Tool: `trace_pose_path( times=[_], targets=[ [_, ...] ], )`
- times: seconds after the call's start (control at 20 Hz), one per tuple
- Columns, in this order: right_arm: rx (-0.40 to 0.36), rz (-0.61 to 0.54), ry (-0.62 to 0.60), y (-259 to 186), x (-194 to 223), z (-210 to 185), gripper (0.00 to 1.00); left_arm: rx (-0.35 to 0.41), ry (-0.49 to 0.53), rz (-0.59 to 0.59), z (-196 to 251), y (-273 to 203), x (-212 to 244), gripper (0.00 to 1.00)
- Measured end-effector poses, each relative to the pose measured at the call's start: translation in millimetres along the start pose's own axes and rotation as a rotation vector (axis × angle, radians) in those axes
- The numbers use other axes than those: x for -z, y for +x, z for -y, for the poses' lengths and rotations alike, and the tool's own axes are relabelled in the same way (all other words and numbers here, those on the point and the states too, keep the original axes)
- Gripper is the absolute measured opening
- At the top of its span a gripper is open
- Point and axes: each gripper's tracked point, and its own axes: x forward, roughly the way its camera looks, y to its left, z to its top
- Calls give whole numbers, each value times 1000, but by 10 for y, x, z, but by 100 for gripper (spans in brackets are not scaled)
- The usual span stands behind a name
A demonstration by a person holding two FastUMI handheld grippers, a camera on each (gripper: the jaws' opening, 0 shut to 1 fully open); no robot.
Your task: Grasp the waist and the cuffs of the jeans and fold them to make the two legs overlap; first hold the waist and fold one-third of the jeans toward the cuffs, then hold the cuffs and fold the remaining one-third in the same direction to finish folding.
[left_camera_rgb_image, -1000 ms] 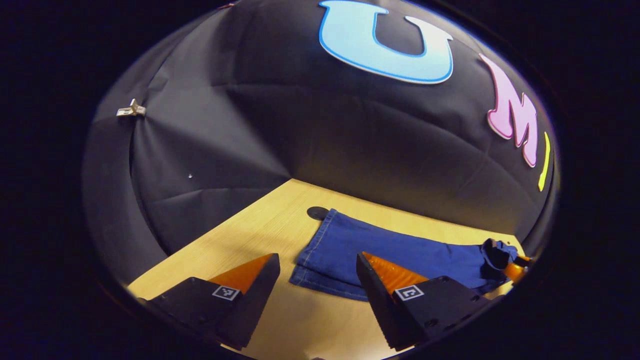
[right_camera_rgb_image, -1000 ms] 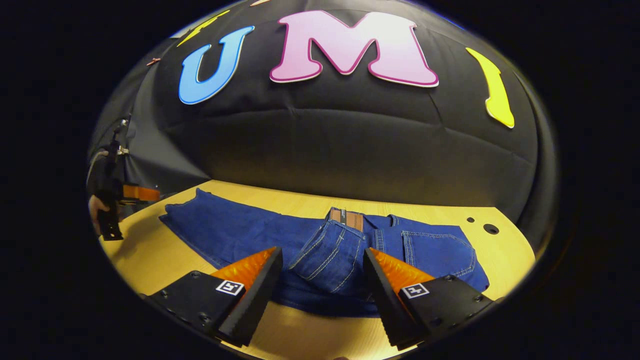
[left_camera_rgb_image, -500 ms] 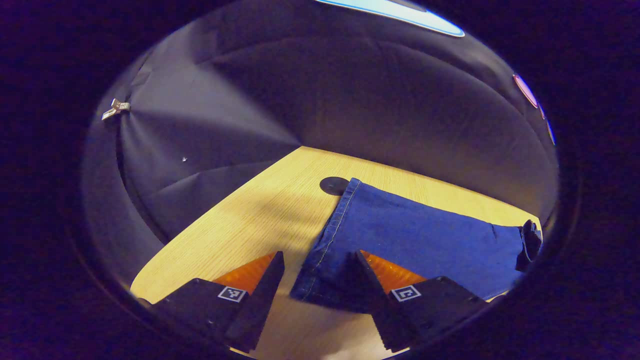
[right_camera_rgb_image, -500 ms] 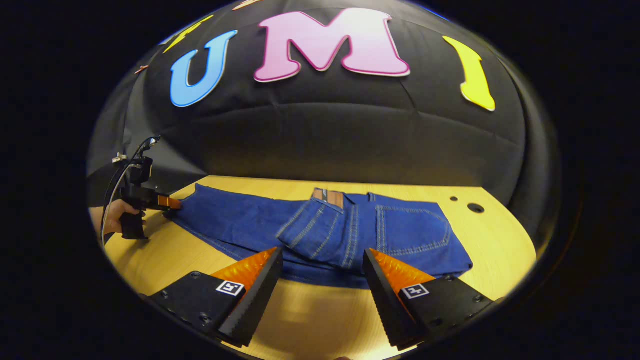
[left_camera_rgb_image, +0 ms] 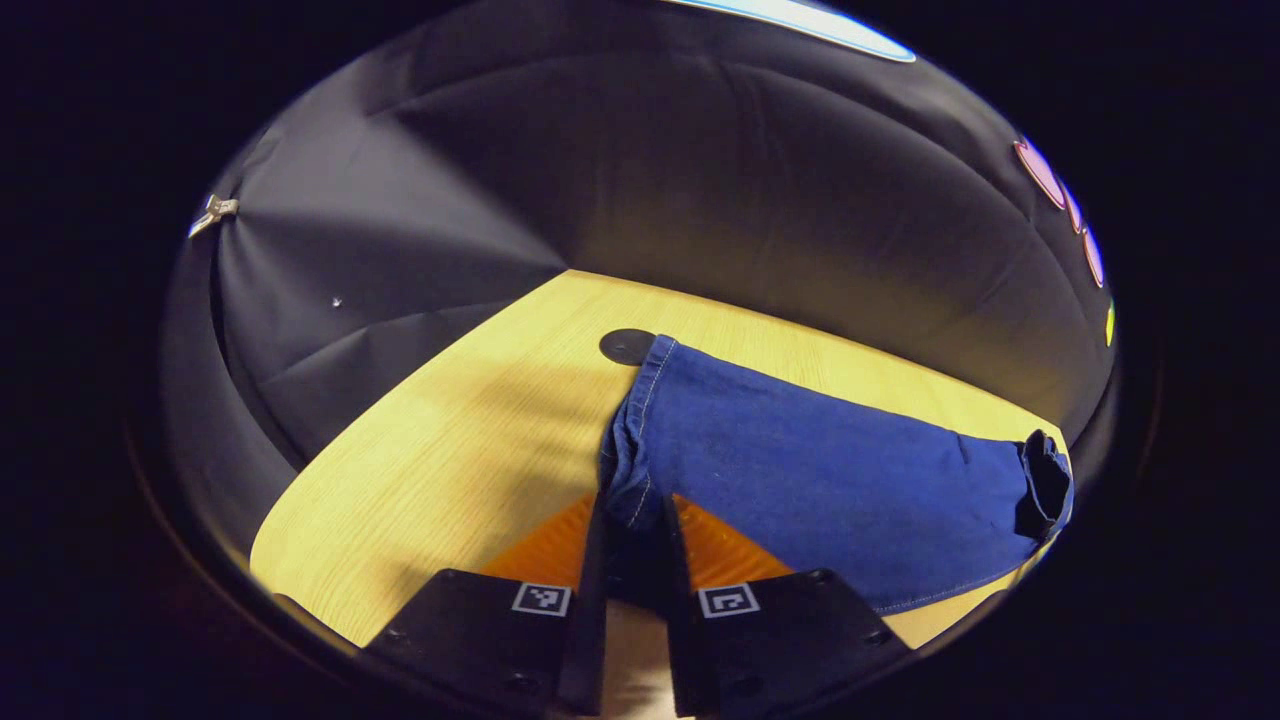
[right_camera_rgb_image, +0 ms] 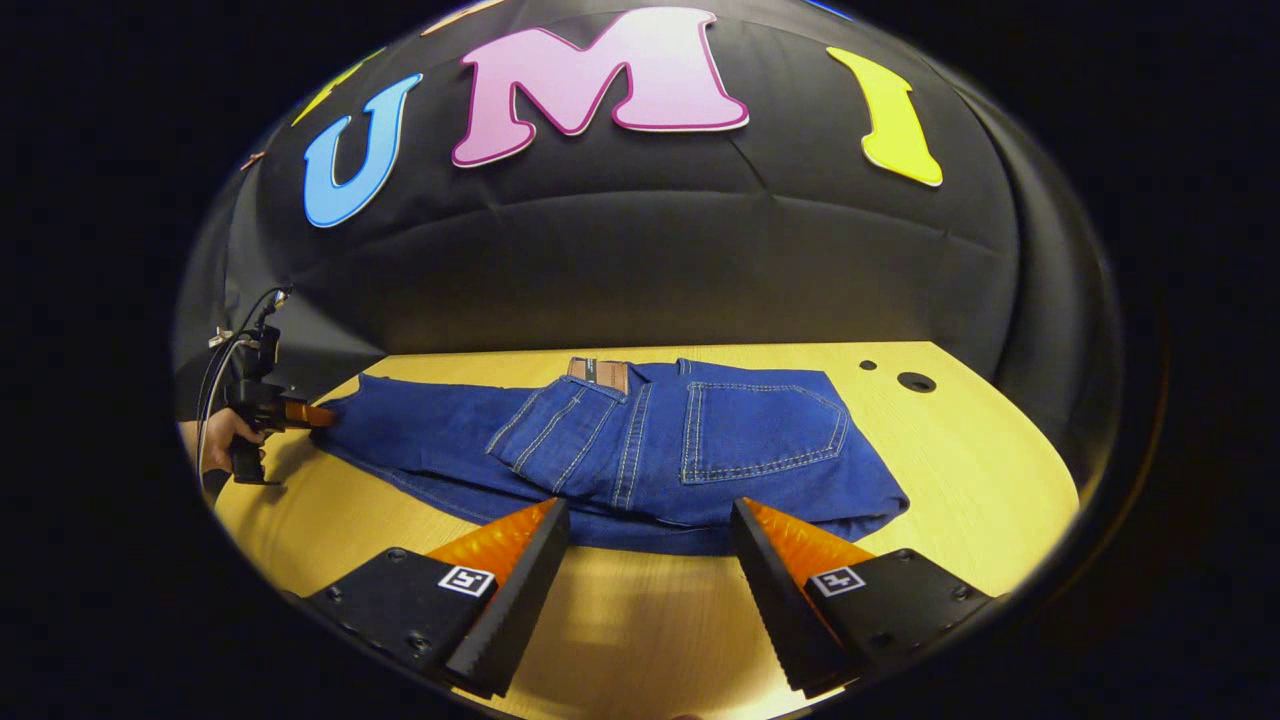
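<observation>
Blue jeans (right_camera_rgb_image: 620, 450) lie on the wooden table (right_camera_rgb_image: 980, 470) with the legs overlapped and the waist part folded over toward the cuffs, back pockets up. In the left gripper view the cuffs (left_camera_rgb_image: 632, 470) bunch up between my left gripper's (left_camera_rgb_image: 633, 545) fingers, which are shut on them. The same gripper (right_camera_rgb_image: 290, 412) shows far left in the right gripper view, held by a hand (right_camera_rgb_image: 215, 435), touching the cuff end. My right gripper (right_camera_rgb_image: 648, 545) stands open just in front of the folded waist, nothing between its fingers.
A dark round disc (left_camera_rgb_image: 626, 346) sits on the table beside the cuffs. Two small holes (right_camera_rgb_image: 915, 381) mark the table's far right. The black cloth wall (right_camera_rgb_image: 640, 270) closes the back. Bare wood lies left of the cuffs (left_camera_rgb_image: 450, 440).
My left gripper moved onto the cuffs and shut on them, bunching the hem. My right gripper drew back from the folded waist, which now lies flat.
</observation>
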Motion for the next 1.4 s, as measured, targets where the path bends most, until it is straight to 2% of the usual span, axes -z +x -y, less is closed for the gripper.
trace_pose_path(
  times=[0.15,0.3,0.4,0.45,0.5,0.55,0.8,0.9,1.1,1.25,1.4],
  targets=[
    [-6,4,0,-2,-31,3,98,47,-68,-3,64,6,10,11],
    [-11,23,-12,-18,-83,41,98,121,-231,-9,118,-38,-36,8],
    [-10,31,-26,-47,-122,108,98,146,-286,59,128,-93,-216,8],
    [-7,35,-37,-63,-150,155,98,166,-298,102,132,-163,-284,7],
    [0,39,-50,-95,-169,218,98,185,-299,136,164,-221,-381,10],
    [7,42,-65,-117,-188,289,98,197,-289,157,219,-315,-428,7],
    [49,57,-98,-220,-298,608,98,289,-200,252,529,-1068,-834,7],
    [77,66,-91,-283,-349,775,98,338,-146,269,1039,-1307,-915,6],
    [147,77,-90,-446,-407,1214,99,452,-42,251,2442,-1542,-898,7],
    [204,80,-97,-605,-421,1572,99,537,34,235,3448,-1655,-741,7],
    [241,72,-34,-798,-391,1822,99,616,86,181,4304,-1690,-434,7]
  ],
)
